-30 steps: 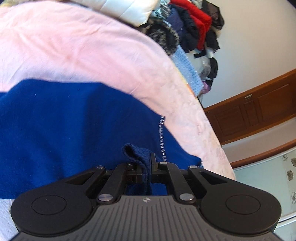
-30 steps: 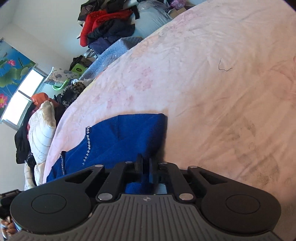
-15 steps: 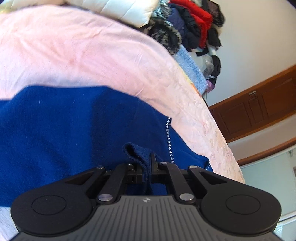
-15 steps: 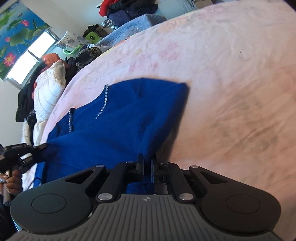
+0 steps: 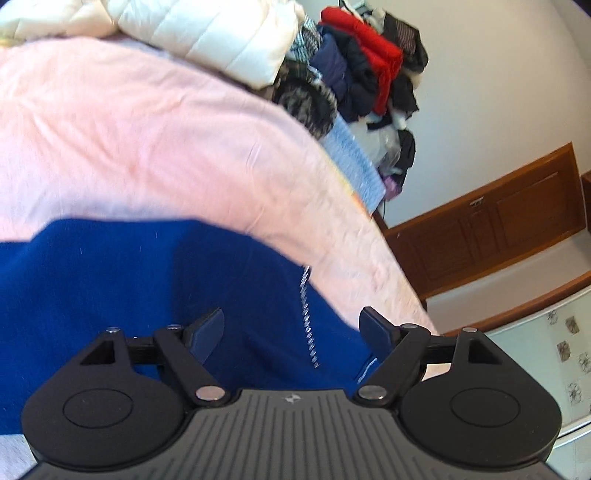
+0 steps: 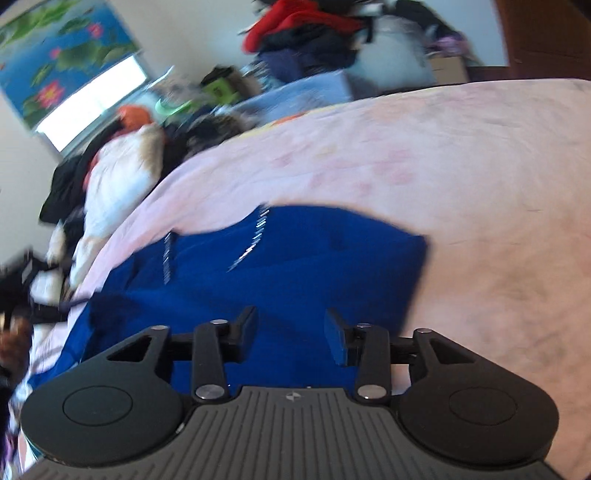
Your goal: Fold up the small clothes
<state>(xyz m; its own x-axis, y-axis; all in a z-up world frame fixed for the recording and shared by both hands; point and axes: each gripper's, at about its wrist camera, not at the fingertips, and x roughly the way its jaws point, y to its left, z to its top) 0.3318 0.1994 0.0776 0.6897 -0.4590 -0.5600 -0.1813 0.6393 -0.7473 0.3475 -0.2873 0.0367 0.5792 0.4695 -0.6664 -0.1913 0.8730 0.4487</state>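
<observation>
A royal blue garment (image 5: 140, 295) with a line of silver studs (image 5: 308, 332) lies flat on the pink bedsheet (image 5: 155, 140). My left gripper (image 5: 293, 326) hovers just above its near edge, jaws opening wide, with no cloth pinched between them. In the right wrist view the same blue garment (image 6: 303, 266) is spread over the pink bedsheet (image 6: 461, 155), and its studs (image 6: 255, 240) run across the upper part. My right gripper (image 6: 291, 334) sits over the near edge, jaws opening, the fabric lying loose below the fingers.
A white puffy quilt (image 5: 207, 33) and a heap of dark and red clothes (image 5: 365, 70) lie past the far edge of the bed. A wooden cabinet (image 5: 491, 229) stands at the right. A window (image 6: 92, 99) and more piled clothes (image 6: 118, 173) show at the left.
Both grippers were shut on folds of the blue garment's edge; both have let go and their jaws stand apart. Both have lifted slightly, and the right view has rolled.
</observation>
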